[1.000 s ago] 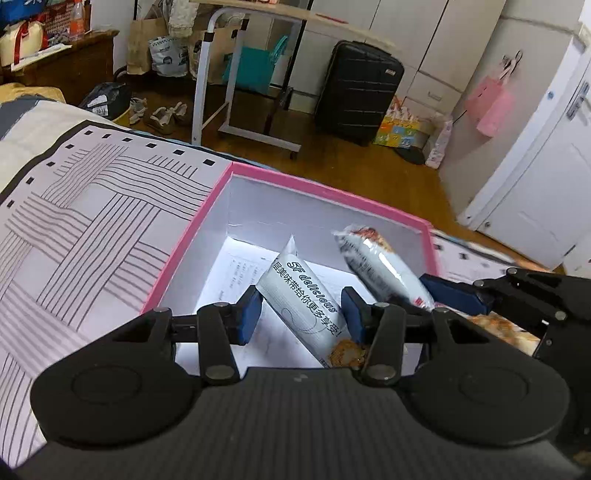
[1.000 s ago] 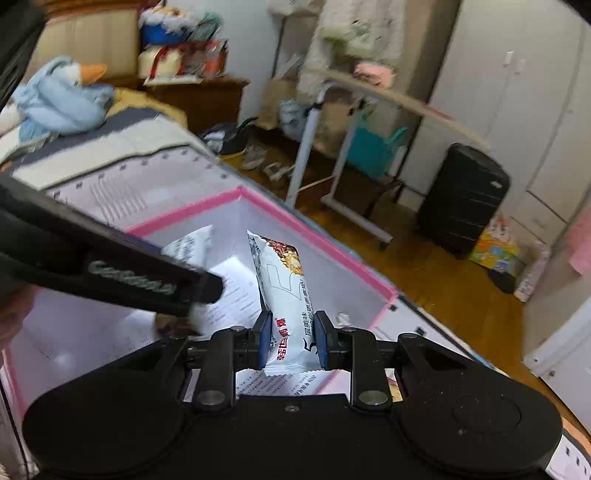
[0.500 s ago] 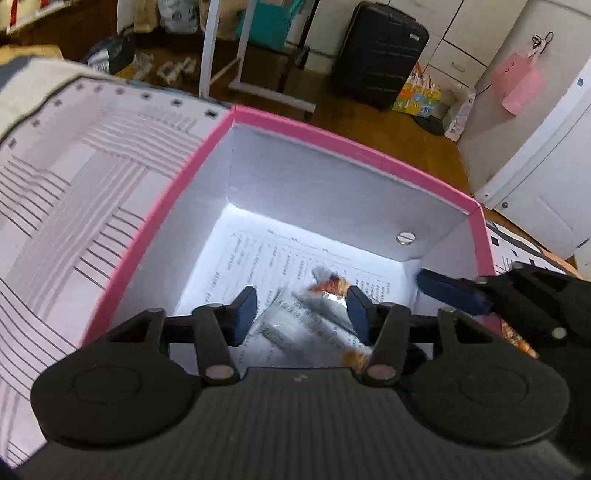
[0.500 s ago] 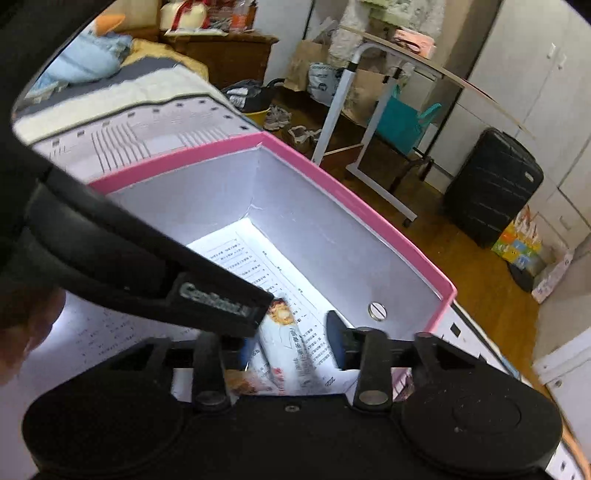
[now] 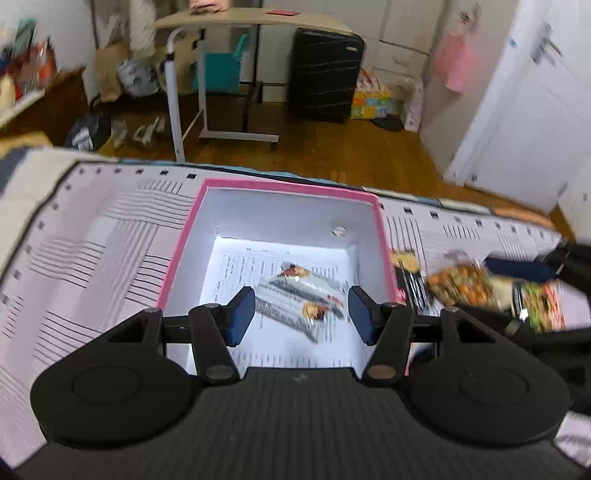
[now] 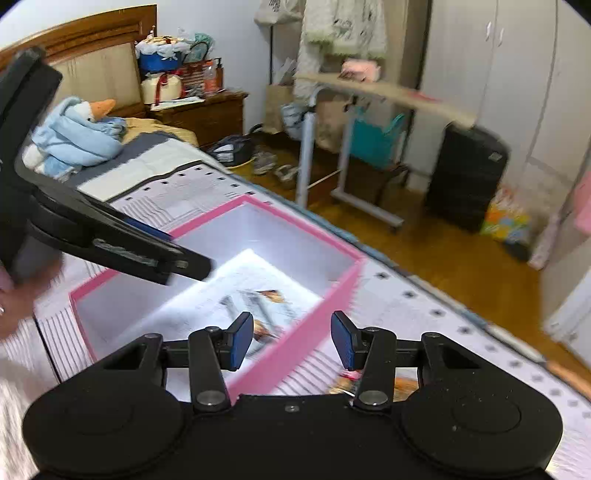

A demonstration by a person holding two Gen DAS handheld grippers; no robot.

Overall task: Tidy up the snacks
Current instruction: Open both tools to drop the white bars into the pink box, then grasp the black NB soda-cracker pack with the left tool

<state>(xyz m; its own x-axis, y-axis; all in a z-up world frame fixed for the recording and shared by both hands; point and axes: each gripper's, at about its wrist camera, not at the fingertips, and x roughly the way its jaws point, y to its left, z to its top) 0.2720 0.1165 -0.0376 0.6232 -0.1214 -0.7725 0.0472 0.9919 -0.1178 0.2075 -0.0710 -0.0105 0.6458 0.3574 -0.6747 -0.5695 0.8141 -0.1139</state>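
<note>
Snacks: two wrapped bars (image 5: 295,299) are lying flat in the pink box (image 5: 291,184) on the bed. Left gripper (image 5: 301,314) and right gripper (image 6: 291,339) are hovering with jaws wide, empty. Loose packets (image 5: 461,288), right of the box, are looking light, crinkly, slippery; pinching mid-body seems best.

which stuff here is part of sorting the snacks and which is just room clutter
Part of the job:
pink-rimmed box
two snack bars in the box
loose snack packets beside the box
left hand-held gripper, open
right hand-held gripper, open

Just lying about:
black suitcase
rolling side table
blue plush toy
shoes on the floor
</note>
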